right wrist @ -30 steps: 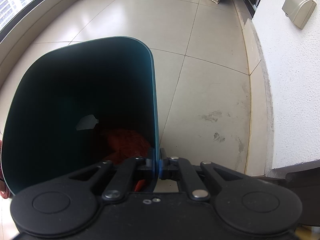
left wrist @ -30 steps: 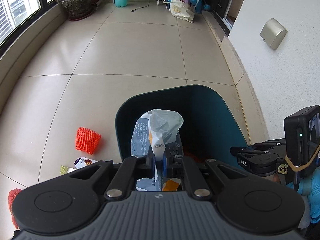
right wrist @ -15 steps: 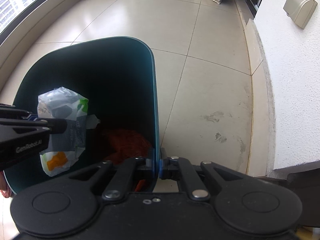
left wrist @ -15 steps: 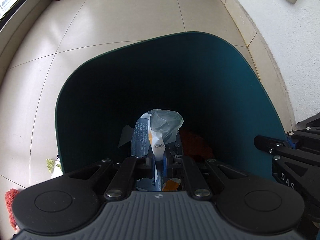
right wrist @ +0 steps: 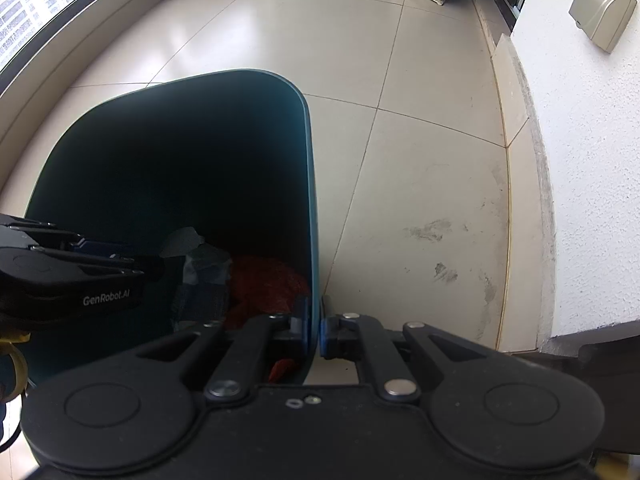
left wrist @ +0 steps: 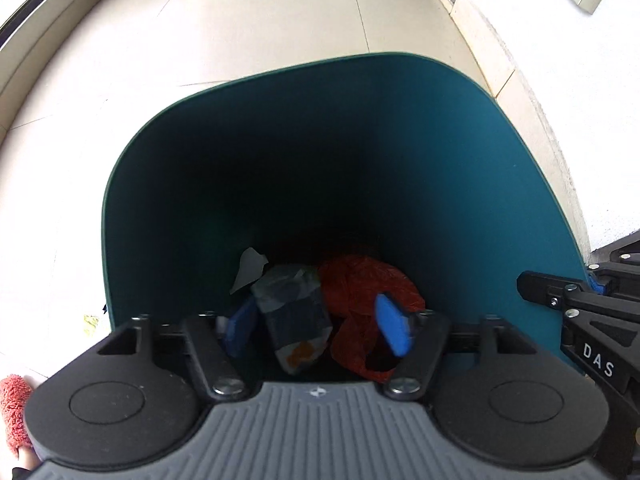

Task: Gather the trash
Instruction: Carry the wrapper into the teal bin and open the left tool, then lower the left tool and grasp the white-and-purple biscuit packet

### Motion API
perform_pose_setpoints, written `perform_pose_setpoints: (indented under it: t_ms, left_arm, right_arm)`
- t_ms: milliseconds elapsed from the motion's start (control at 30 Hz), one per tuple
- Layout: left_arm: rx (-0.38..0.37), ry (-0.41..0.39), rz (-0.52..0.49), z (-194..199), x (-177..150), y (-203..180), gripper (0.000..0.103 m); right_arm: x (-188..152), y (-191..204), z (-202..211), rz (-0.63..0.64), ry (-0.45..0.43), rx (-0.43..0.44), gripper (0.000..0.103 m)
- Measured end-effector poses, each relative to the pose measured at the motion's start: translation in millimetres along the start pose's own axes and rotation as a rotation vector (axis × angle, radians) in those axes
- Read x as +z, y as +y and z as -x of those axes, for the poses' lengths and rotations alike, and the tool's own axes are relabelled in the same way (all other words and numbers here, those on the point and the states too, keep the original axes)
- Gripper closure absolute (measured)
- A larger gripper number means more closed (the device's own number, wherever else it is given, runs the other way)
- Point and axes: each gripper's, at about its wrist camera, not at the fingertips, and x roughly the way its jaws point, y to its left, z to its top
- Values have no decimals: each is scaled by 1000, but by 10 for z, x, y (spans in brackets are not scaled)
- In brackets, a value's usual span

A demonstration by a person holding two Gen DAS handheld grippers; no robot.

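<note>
Left claw (left wrist: 318,330) just opened, wrapper (left wrist: 294,312) in bin (left wrist: 460,152)

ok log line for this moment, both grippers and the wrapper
left gripper: jaws just opened over teal bin | wrapper: released, inside bin | right gripper: shut on bin rim

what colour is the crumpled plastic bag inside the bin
Orange-red crumpled plastic bag, clearest in the left wrist view.

The teal bin (left wrist: 440,168) stands upright on the tiled floor, its inside dark. A crumpled plastic wrapper (left wrist: 294,312), grey with an orange patch, lies in it, touching the red plastic bag (left wrist: 360,284) beside it. A pale scrap (left wrist: 250,270) sits just behind.
</note>
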Motion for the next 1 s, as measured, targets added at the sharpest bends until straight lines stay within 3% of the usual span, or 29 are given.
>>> perform_pose_setpoints:
  t_ms: [367, 567, 800, 1000]
  left_arm:
    - [-86, -52, 58, 389, -36, 254, 28]
    - [-132, -121, 119, 760, -148, 557, 28]
    - [-70, -207, 156, 1093, -419, 969, 21]
    - [23, -175, 247, 1047, -599, 1417, 21]
  right_arm:
    - [6, -13, 2, -4, 2, 4, 97]
    - [2, -14, 5, 1, 1, 2, 97]
    - [-12, 14, 6, 8, -1, -4, 96]
    - [-30, 33, -3, 16, 3, -5, 95]
